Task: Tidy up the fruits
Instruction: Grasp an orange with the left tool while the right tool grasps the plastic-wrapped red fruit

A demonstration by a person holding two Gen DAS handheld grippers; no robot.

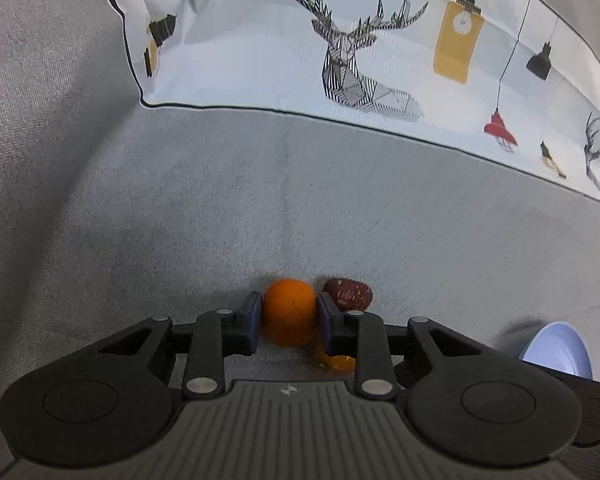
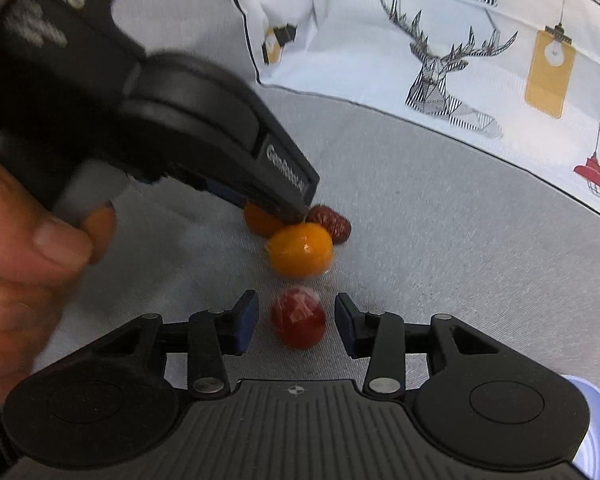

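While fruits lie loose: none sorted yet.
Left gripper (image 1: pixel 289 312): clamps 1 orange fruit (image 1: pixel 289 311).
Right gripper (image 2: pixel 296 317): spread around red fruit (image 2: pixel 298 317), not touching.
Bowl (image 1: pixel 560 350): contents unseen.

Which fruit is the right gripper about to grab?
Look at the grey cushion below the deer pillow. Between the open right gripper fingers lies the red fruit, round and shiny, unlike the orange fruit just beyond.

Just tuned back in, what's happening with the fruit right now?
The left tongs are closed around an orange fruit on the grey cloth, beside a dark red date-like fruit. The right tongs are open, straddling a red fruit without touching it. Another orange fruit lies just beyond. A pale bowl sits to the right.
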